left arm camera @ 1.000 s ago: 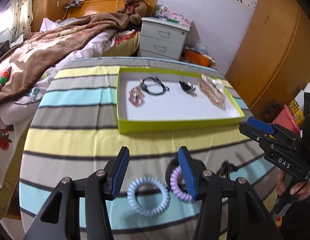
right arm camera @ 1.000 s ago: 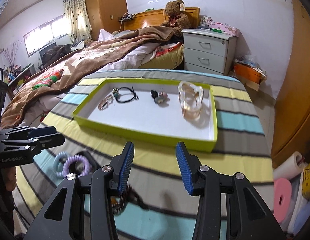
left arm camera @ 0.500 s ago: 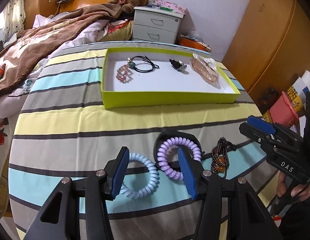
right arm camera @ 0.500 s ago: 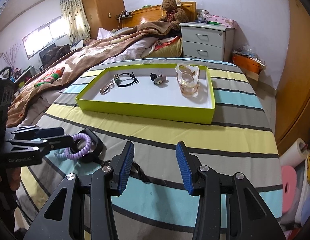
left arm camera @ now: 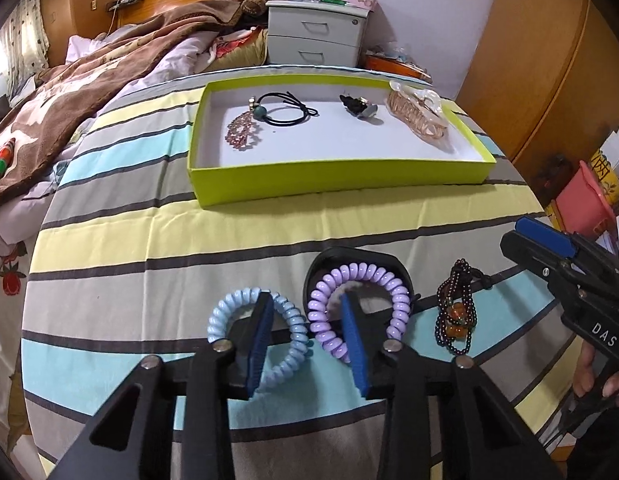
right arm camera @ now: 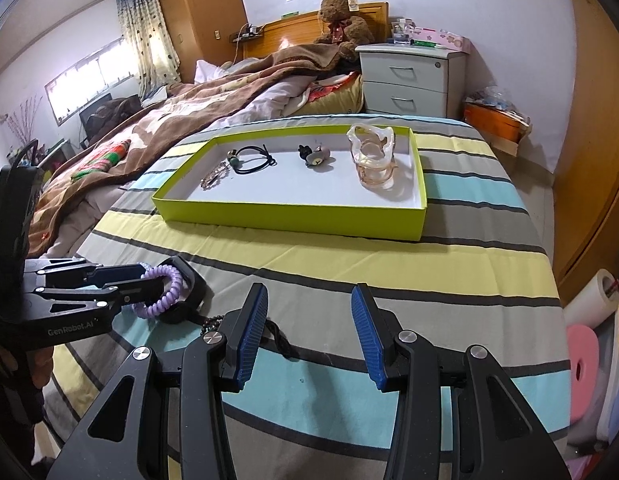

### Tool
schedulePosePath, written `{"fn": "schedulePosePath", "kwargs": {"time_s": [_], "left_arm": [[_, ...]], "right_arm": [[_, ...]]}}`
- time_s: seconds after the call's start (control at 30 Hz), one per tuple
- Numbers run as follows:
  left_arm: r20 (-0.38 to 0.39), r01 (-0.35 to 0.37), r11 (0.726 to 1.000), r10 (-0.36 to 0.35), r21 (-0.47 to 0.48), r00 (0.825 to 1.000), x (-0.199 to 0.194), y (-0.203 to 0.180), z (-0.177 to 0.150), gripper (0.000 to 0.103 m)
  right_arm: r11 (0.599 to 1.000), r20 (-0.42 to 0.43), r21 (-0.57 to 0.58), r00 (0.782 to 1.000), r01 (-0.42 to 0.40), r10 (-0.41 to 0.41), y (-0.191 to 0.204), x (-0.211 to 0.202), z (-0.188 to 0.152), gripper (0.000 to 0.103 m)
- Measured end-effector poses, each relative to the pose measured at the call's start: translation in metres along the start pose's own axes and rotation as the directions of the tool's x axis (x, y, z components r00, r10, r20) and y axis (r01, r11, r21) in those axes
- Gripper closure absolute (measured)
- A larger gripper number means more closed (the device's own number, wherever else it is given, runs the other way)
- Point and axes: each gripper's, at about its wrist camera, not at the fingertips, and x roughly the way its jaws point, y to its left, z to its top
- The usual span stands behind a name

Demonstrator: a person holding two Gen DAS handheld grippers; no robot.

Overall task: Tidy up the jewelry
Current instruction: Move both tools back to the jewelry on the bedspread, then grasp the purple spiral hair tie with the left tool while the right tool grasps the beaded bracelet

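Now, key relation: the left gripper (left arm camera: 305, 336) sits right over two coil ties, one finger inside each ring, so the adjoining arcs of both lie between its pads.
Blue coil (left arm camera: 256, 334): flat on the striped cloth (left arm camera: 149, 240), its ring around the left finger (left arm camera: 258, 344).
Purple coil (left arm camera: 359, 308): just right of the blue one, lying across a black oval piece (left arm camera: 355, 258); the right finger (left arm camera: 354, 344) stands inside its ring.
Left gripper state: parted about halfway, nothing pinched yet; whether the pads touch either coil I cannot tell.
Bead bracelet (left arm camera: 455, 312): a dark strand heap with an amber bead, further right, nearer the right gripper (right arm camera: 307, 332) than the left.
Right gripper state: wide apart, empty, hovering over the cloth with the bracelet's cord beside its left finger.
Tray (left arm camera: 337, 184): green-walled, well ahead of both grippers, long side facing them; it holds a black cord tie (left arm camera: 287, 110), a pink beaded piece (left arm camera: 242, 133), a small dark clip (left arm camera: 357, 107) and a clear claw clip (left arm camera: 419, 116).
Judged step: left arm is nearer the coils and looks set to close on one; straddling two rings risks catching both.
Remaining: three or four loose pieces are not yet in the tray.
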Motion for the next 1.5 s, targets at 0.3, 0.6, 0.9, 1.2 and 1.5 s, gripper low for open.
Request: {"fn": "schedulePosePath", "kwargs": {"time_s": [0.3,0.6,0.9,1.2,1.5], "left_arm": [[0.012,-0.009,1.0,0.009,0.008,1.0,-0.004,-0.001,0.002,0.091],[0.042,-0.01,1.0,0.011,-0.004,0.999,-0.015,0.004,0.0,0.091],[0.094,0.023,0.998,-0.017,-0.061,0.995,-0.036,0.023,-0.004,0.091],[0.122,0.036,0.993,-0.023,-0.109,0.992,-0.046,0.038,-0.005,0.091],[0.119,0.04,0.991,-0.025,-0.124,0.993,-0.044,0.043,-0.007,0.091]], "right_arm": [[1.0,-0.004,0.011,1.0,0.003,-0.003,-0.003,0.001,0.0,0.058],[1.0,-0.004,0.016,1.0,0.009,-0.009,-0.006,0.0,0.0,0.058],[1.0,-0.016,0.004,1.0,-0.016,0.016,-0.002,0.0,-0.002,0.058],[0.996,-0.086,-0.014,0.993,-0.086,0.084,0.007,0.017,-0.011,0.058],[0.995,-0.121,-0.059,0.99,-0.079,0.072,0.027,0.03,-0.01,0.044]]}}
